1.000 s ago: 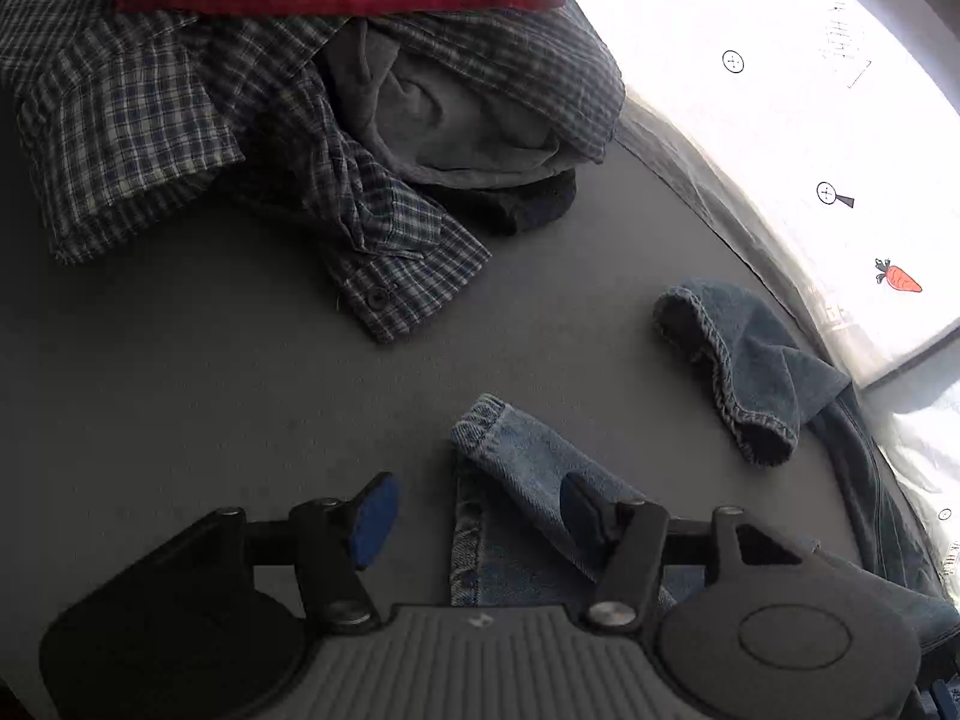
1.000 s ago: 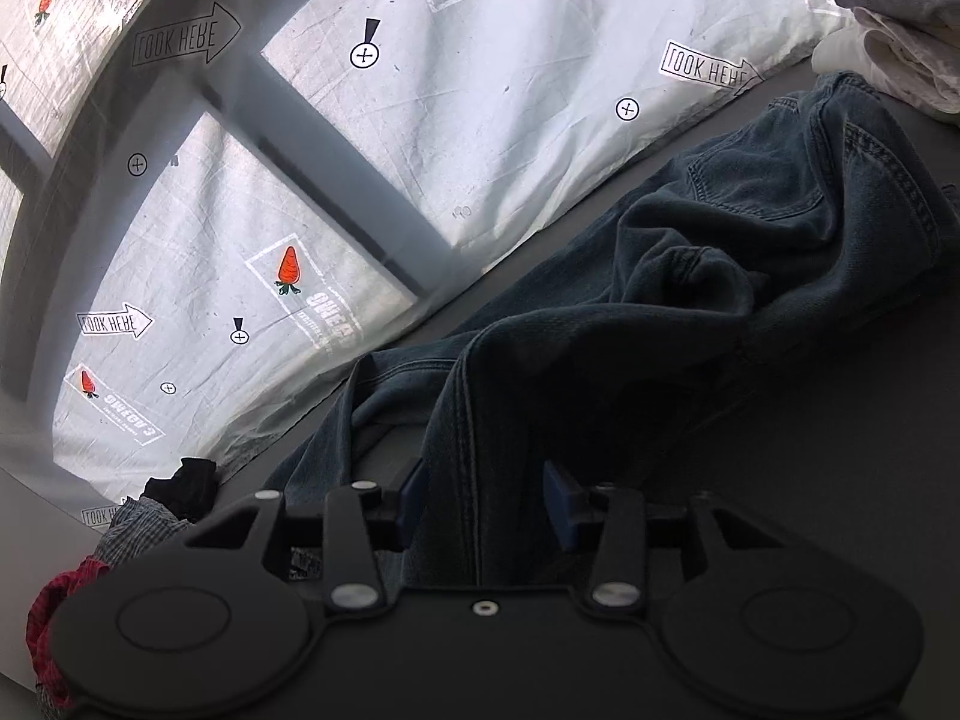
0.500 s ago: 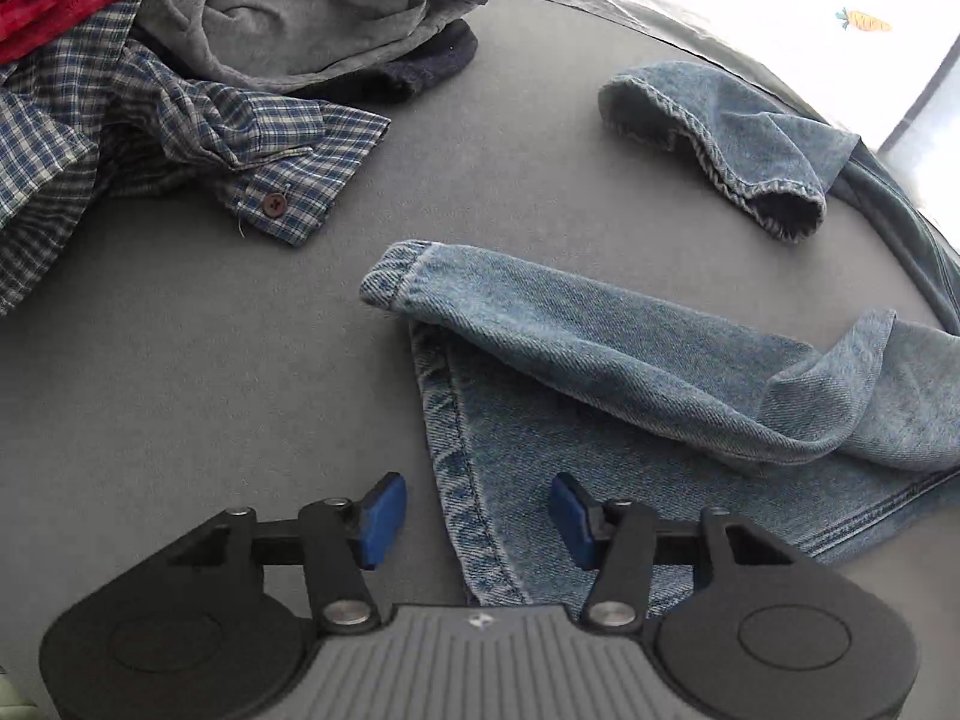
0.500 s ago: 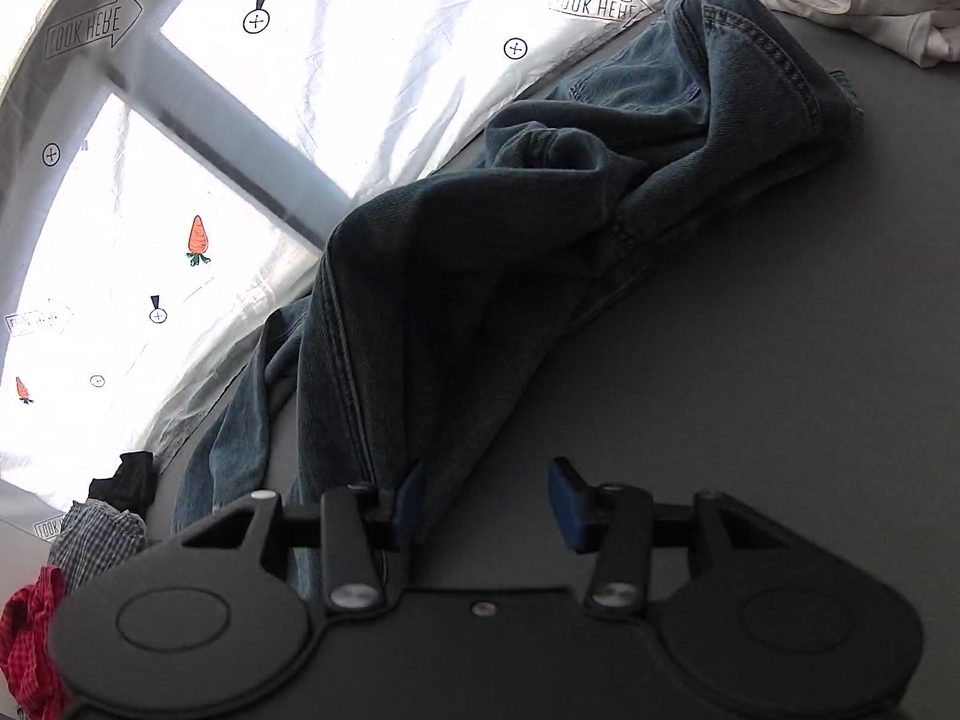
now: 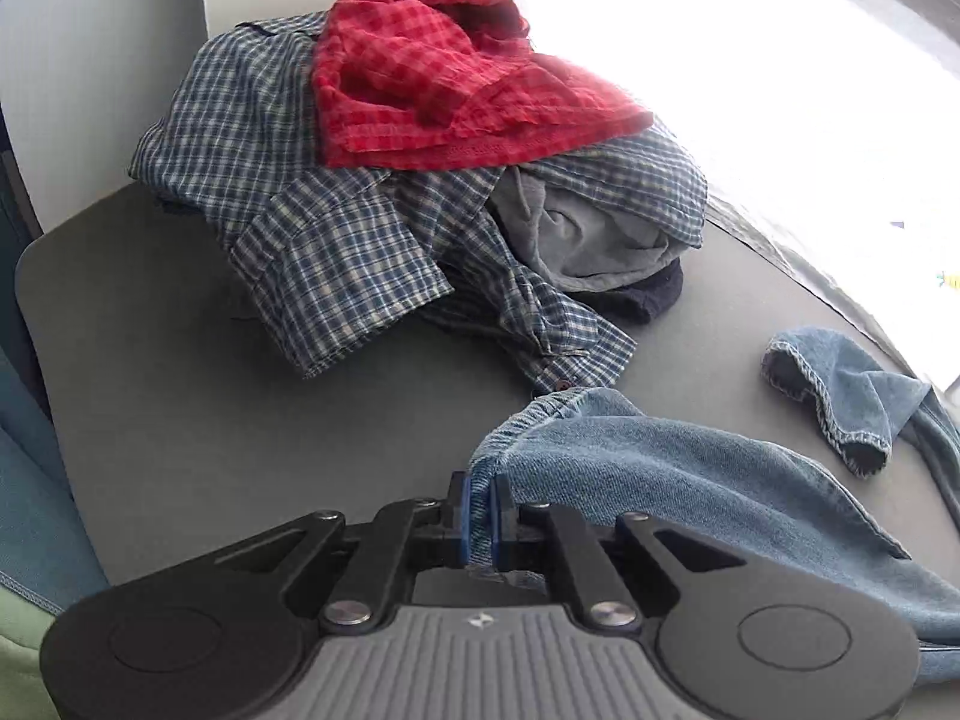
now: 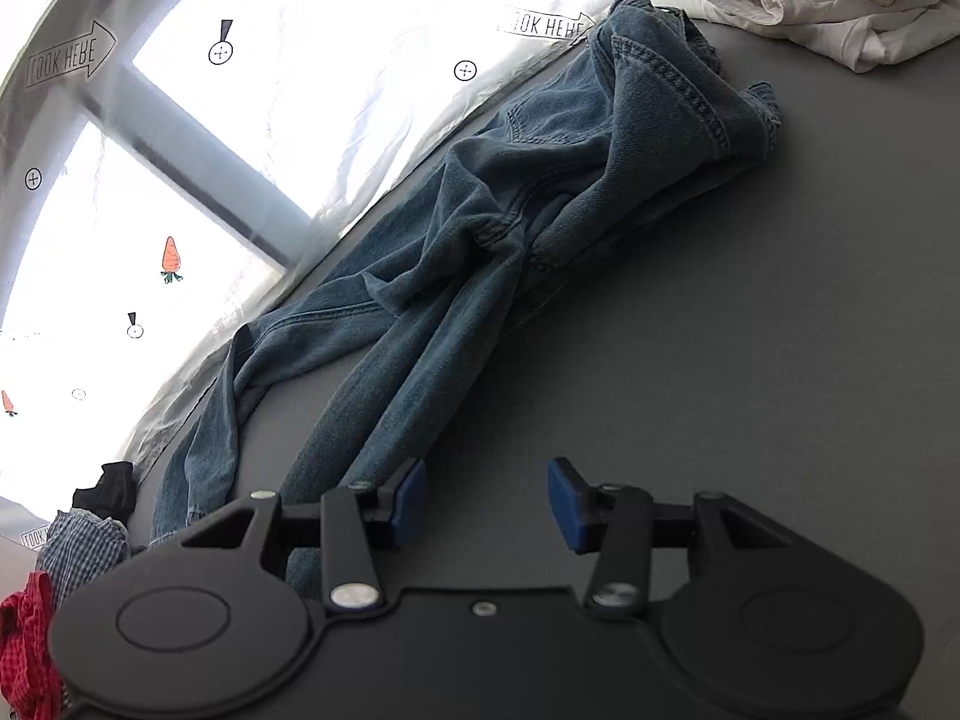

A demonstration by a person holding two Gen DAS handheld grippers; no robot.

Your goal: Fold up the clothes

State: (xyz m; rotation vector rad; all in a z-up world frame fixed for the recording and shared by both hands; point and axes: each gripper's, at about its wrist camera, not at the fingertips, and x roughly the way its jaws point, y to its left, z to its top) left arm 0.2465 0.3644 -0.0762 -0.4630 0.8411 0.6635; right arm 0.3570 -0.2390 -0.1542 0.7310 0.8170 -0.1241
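Note:
A pair of blue jeans (image 6: 540, 216) lies crumpled on the grey table (image 6: 780, 330), waist at the far right, legs running to the near left. My left gripper (image 5: 479, 510) is shut on the hem of one jeans leg (image 5: 630, 456) and holds it lifted off the table. The other leg's cuff (image 5: 834, 390) lies further right. My right gripper (image 6: 486, 501) is open and empty just above the table, its left pad (image 6: 408, 492) beside the edge of a jeans leg.
A heap of clothes stands at the table's far left: a blue plaid shirt (image 5: 336, 240), a red checked garment (image 5: 432, 78) on top, a grey garment (image 5: 588, 240). Folded white clothes (image 6: 810, 6) lie beyond the jeans' waist. A printed white sheet (image 6: 300, 60) borders the far edge.
My left gripper closed on the jeans leg hem and raised it, its view swinging toward the clothes heap. My right gripper stayed open and drew right, off the jeans leg.

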